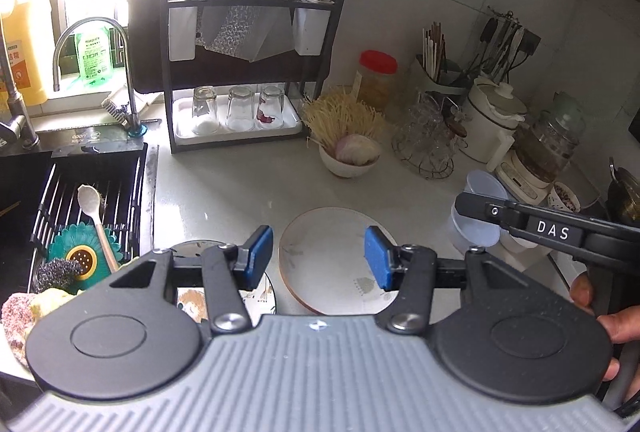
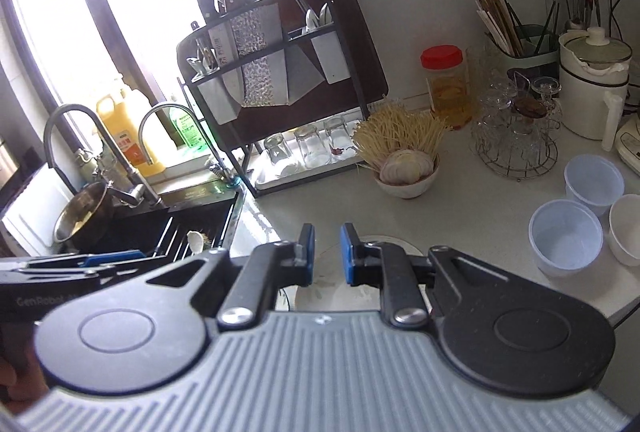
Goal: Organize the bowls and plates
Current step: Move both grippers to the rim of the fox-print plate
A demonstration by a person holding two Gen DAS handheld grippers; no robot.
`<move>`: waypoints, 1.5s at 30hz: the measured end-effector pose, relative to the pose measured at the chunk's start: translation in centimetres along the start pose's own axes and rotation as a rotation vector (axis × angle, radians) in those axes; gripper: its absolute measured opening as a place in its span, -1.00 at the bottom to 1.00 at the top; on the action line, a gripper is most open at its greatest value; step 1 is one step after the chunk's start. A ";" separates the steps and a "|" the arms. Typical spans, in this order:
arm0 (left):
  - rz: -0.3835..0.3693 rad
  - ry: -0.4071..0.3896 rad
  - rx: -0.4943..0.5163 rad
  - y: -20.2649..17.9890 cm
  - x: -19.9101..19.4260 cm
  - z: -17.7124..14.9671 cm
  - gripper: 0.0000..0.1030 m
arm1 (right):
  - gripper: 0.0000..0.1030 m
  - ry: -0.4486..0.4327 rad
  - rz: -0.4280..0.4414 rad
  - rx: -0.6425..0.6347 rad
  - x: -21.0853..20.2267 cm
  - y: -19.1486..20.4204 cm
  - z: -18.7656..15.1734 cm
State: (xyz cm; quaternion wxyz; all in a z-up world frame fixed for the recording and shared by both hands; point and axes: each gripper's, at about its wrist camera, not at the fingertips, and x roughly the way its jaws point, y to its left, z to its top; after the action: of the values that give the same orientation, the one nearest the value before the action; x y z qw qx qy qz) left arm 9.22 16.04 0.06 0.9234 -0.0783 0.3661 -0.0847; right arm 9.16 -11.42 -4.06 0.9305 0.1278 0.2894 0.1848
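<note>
A round white plate [image 1: 328, 256] lies on the counter just ahead of my left gripper [image 1: 319, 256], which is open and empty above it. A smaller patterned plate [image 1: 262, 292] lies to its left, partly under my left finger. My right gripper [image 2: 325, 252] hovers over the white plate [image 2: 332, 292]; its jaws are a narrow gap apart and hold nothing. Two translucent plastic bowls [image 2: 566, 236] [image 2: 594, 181] and a white bowl [image 2: 628, 228] stand at the right. The right gripper's body crosses the left wrist view [image 1: 552, 230] in front of the plastic bowls [image 1: 478, 216].
A sink [image 1: 80, 191] with a drain rack, spoon and scrubbers is at the left. A black dish rack [image 1: 240, 79] with glasses stands at the back. A bowl of onion and noodles [image 1: 350, 155], a jar, a glass holder [image 2: 516, 139] and a kettle line the back right.
</note>
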 end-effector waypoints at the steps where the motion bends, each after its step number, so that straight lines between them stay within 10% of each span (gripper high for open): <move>1: -0.001 0.001 -0.003 0.0 -0.2 -0.4 0.10 | -0.65 0.002 -0.001 0.003 -0.2 0.0 -0.3; 17: -0.005 0.043 -0.076 1.6 -0.7 -6.8 0.10 | -0.65 0.077 -0.007 0.003 -1.4 0.4 -5.4; 40: 0.344 0.037 -0.513 10.8 7.0 -9.7 0.10 | -0.64 0.291 0.268 -0.200 14.2 0.3 -1.1; 45: 0.407 0.044 -0.596 12.5 7.5 -10.9 0.10 | -0.15 0.365 0.368 -0.237 17.6 1.9 -0.9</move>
State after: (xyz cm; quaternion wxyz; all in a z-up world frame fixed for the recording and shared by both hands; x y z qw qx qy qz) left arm 8.33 25.68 -15.38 0.8499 -0.2678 0.4026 0.2095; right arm 21.59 -2.21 -12.76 0.8222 0.0333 0.4004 0.4031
